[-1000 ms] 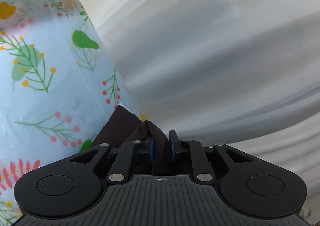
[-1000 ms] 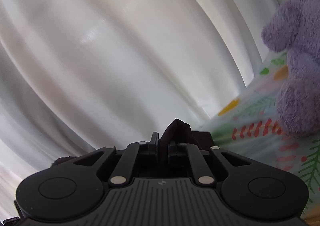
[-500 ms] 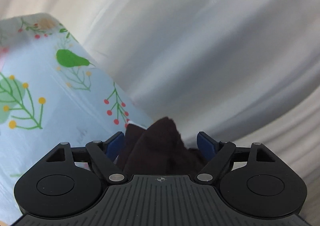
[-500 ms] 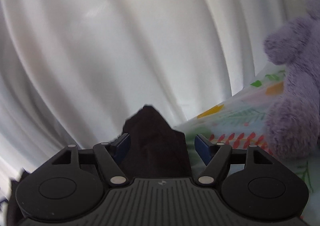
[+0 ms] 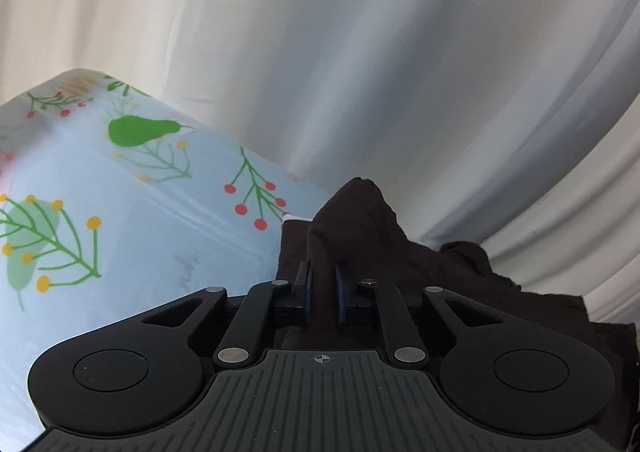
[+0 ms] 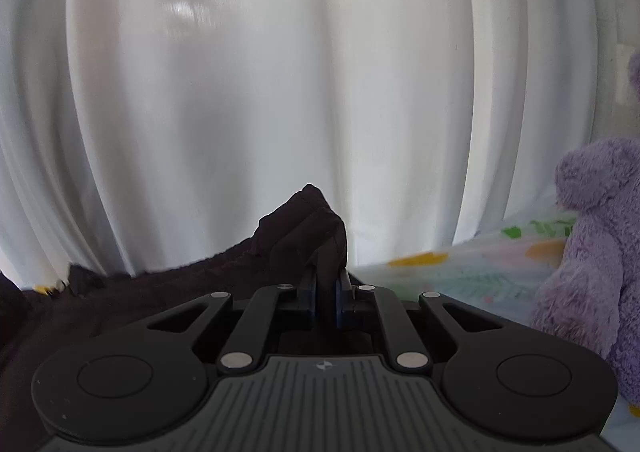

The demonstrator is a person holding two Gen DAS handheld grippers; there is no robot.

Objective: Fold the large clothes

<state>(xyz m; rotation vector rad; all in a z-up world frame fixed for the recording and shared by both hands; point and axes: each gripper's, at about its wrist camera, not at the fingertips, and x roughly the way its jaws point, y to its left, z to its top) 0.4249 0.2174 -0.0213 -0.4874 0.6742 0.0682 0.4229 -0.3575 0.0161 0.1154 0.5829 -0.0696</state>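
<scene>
The dark cloth (image 5: 400, 252) lies at the far edge of the desk (image 5: 140, 244), against the white curtain (image 5: 360, 72), and a pinched peak of it stands up between the fingers of each gripper. The left gripper (image 5: 322, 292) has just been closing and now clamps a fold of the cloth between its blue pads; beyond the pads the fabric rises to a soft, crumpled point and spreads away to the right of the gripper in low rumpled ridges. The right gripper (image 6: 326, 298) has likewise just been closing and now grips another fold, whose peak (image 6: 308, 220) is sharper and creased, with the rest of the cloth trailing off to its left. Only the left view shows the desk cover clearly: smooth, pale blue, printed with green sprigs, red berries and yellow dots, left of the cloth. Only the right view shows a purple plush toy (image 6: 592, 252), shaggy and rounded, sitting on the cover well to the right of the cloth. The curtain hangs in broad, matte vertical pleats behind everything.
</scene>
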